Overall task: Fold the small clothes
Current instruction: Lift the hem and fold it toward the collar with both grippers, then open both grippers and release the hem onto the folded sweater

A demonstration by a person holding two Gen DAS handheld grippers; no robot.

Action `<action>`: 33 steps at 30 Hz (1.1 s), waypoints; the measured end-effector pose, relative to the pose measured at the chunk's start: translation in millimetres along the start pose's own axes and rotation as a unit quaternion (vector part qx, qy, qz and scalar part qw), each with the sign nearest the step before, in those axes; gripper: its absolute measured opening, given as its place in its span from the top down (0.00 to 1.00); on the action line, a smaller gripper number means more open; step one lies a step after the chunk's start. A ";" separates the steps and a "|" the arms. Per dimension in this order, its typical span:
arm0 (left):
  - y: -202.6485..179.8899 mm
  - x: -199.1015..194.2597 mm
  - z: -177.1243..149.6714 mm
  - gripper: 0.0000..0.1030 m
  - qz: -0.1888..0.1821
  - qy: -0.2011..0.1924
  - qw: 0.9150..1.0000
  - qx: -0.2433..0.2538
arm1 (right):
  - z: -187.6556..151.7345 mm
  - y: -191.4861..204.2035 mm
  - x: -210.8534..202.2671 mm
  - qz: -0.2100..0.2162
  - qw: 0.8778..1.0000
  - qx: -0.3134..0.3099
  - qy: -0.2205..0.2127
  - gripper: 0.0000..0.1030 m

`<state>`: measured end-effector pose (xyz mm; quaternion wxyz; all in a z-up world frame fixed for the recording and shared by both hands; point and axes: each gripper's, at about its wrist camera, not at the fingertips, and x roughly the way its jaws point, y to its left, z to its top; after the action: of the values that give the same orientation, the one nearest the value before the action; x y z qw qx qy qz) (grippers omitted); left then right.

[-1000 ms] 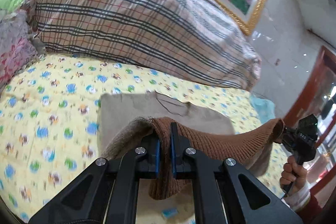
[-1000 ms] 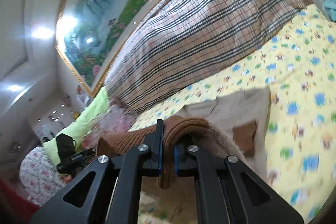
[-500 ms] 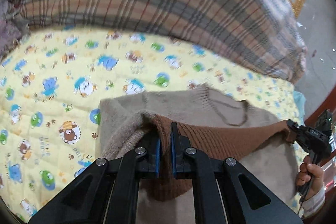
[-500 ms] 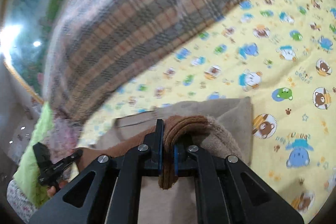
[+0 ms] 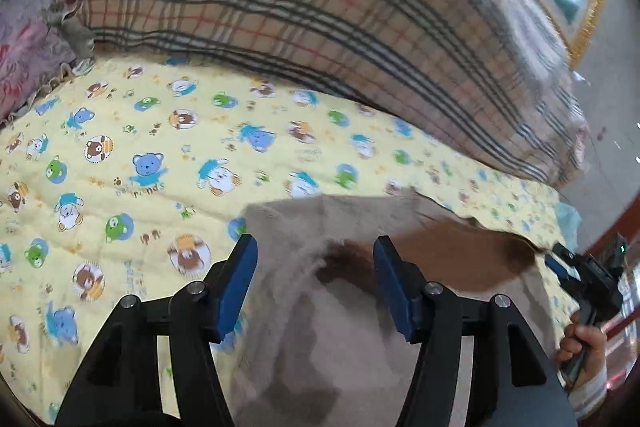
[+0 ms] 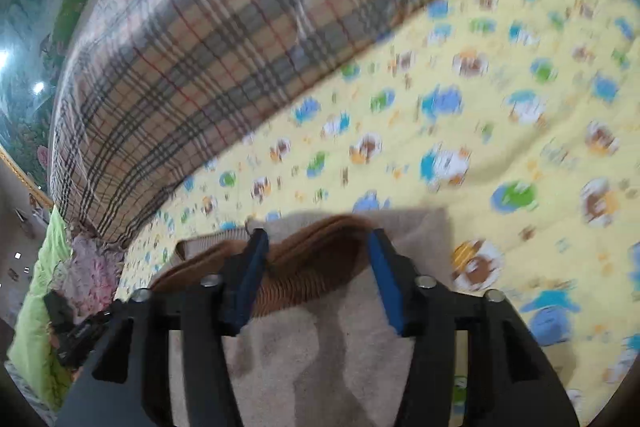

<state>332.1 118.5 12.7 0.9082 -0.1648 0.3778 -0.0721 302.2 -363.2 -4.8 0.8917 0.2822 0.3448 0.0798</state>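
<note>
Two grippers have just been opening over a small knit sweater [image 5: 344, 311] that lies on a yellow cartoon-bear quilt [image 5: 132, 163]. Half a second earlier each clamped the brown ribbed hem [image 6: 316, 255]; now the left gripper [image 5: 314, 285] stands with its blue pads [image 5: 236, 287] spread wide, beige and brown cloth between them but not pressed, and the right gripper [image 6: 316, 277] is likewise spread, the hem lying slack between its pads [image 6: 250, 277] and touching the left one. The hem, formerly held raised and stretched between the two tools, now lies folded over the beige body, its fold edge near the sweater's far edge. In the left wrist view the right gripper [image 5: 576, 271] appears at the far right, held by a hand [image 5: 582, 347]. Beyond the sweater an open band of quilt runs to a plaid bolster [image 5: 320, 27]; more bare quilt lies to either side.
</note>
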 end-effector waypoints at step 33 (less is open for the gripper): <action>-53.9 -26.7 -92.7 0.40 -0.029 0.068 0.997 0.035 | -92.2 43.6 -51.2 0.048 0.995 -0.072 0.059 0.42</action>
<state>247.1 52.2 -11.8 0.8830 -0.1389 0.4311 -0.1230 205.3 -303.0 -6.9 0.8830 0.2287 0.3760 0.1634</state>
